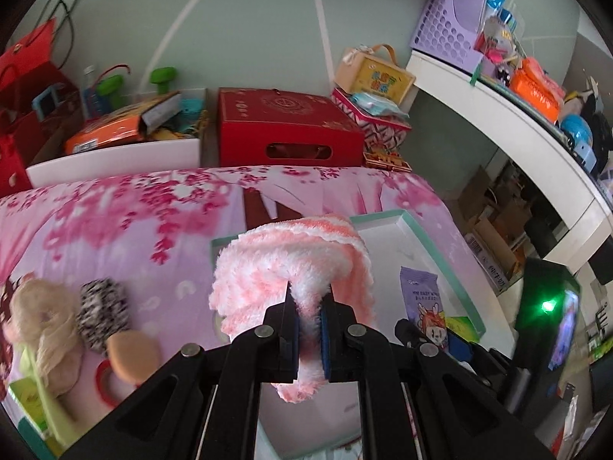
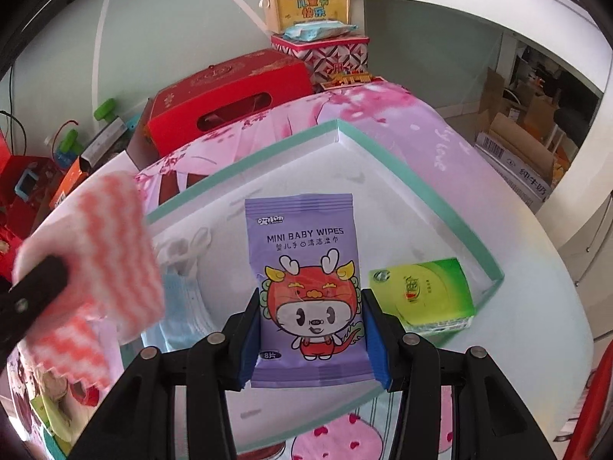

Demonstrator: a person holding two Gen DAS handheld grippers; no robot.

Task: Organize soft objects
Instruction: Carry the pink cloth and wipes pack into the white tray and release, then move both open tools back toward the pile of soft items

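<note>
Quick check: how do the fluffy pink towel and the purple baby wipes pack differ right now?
The fluffy pink towel is striped pink and white, limp and folded; the baby wipes pack is a flat purple printed packet. The left gripper pinches the towel narrowly, while the right gripper spans the pack's full width. The towel is at the left edge of the teal-rimmed tray, the pack above its middle. Both are gripped.

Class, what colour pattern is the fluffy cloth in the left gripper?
Pink-and-white stripes on the fluffy cloth, clearest in the right wrist view.

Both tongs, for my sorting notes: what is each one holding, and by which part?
Left tongs pinch the fluffy pink-and-white cloth at a bunched fold. Right tongs clamp the purple baby wipes pack by its lower side edges.
</note>
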